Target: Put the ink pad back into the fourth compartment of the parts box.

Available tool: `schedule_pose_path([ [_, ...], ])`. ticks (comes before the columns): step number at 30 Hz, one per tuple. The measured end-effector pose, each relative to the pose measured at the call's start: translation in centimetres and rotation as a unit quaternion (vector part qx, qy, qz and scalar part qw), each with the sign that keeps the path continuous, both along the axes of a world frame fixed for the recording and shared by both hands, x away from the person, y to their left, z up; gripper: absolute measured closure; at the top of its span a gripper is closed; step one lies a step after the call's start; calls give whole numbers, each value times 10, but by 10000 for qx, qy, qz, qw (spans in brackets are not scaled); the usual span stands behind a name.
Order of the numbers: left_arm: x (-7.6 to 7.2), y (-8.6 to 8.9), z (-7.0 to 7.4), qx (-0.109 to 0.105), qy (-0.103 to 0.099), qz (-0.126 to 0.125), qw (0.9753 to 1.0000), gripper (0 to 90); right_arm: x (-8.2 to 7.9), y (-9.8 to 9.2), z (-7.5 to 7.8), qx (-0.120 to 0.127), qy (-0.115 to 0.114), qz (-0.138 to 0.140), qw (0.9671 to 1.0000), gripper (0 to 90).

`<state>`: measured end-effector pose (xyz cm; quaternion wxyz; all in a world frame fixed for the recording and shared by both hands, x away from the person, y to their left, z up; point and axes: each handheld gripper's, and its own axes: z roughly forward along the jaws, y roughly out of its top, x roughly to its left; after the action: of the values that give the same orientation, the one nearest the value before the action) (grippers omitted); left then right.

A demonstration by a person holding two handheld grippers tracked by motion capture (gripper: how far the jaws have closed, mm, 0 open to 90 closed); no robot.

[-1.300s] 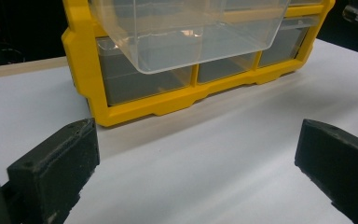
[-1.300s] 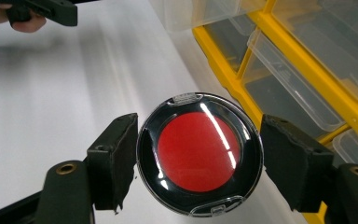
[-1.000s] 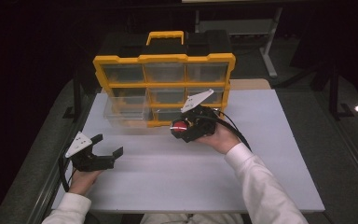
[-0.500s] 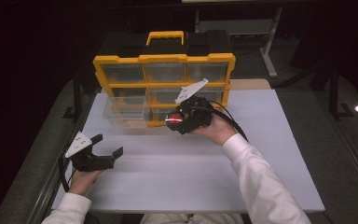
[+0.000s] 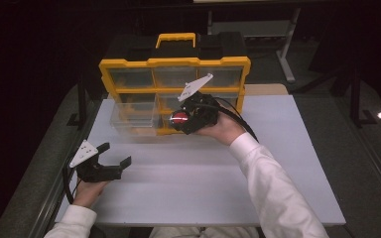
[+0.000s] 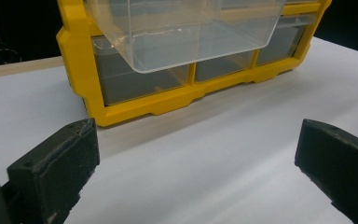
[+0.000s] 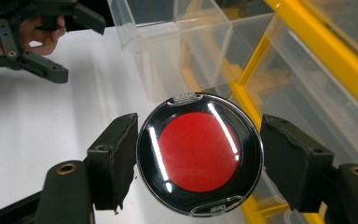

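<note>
A round black compact with a red centre [image 7: 199,154] sits between the jaws of my right gripper [image 7: 200,161], which is shut on it. In the high view that gripper [image 5: 184,120] holds the compact [image 5: 180,118] just right of a clear drawer [image 5: 134,116] pulled out of the yellow organiser [image 5: 174,64]. The same drawer [image 7: 177,46] shows close ahead in the right gripper view. My left gripper [image 5: 113,157] rests open on the white table at the front left, its jaws wide apart with nothing between them [image 6: 196,163].
The organiser [image 6: 121,100] stands upright at the back of the white table top [image 5: 287,163], with several clear drawers and a yellow handle [image 5: 177,37]. A black cable [image 5: 243,124] trails from the right gripper. Dark floor surrounds the table.
My right gripper has carried the compact up and to the left, closer to the pulled-out drawer. The left gripper has stayed put.
</note>
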<state>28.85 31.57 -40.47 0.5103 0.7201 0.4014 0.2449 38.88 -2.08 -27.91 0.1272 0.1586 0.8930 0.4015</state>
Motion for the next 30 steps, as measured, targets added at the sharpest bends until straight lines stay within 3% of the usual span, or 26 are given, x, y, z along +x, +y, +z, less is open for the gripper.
schedule_pose_path([
  [30,1,-1,0,-10,28,-65,10000,0,12,39,34,22,-249,149,9996,291],
])
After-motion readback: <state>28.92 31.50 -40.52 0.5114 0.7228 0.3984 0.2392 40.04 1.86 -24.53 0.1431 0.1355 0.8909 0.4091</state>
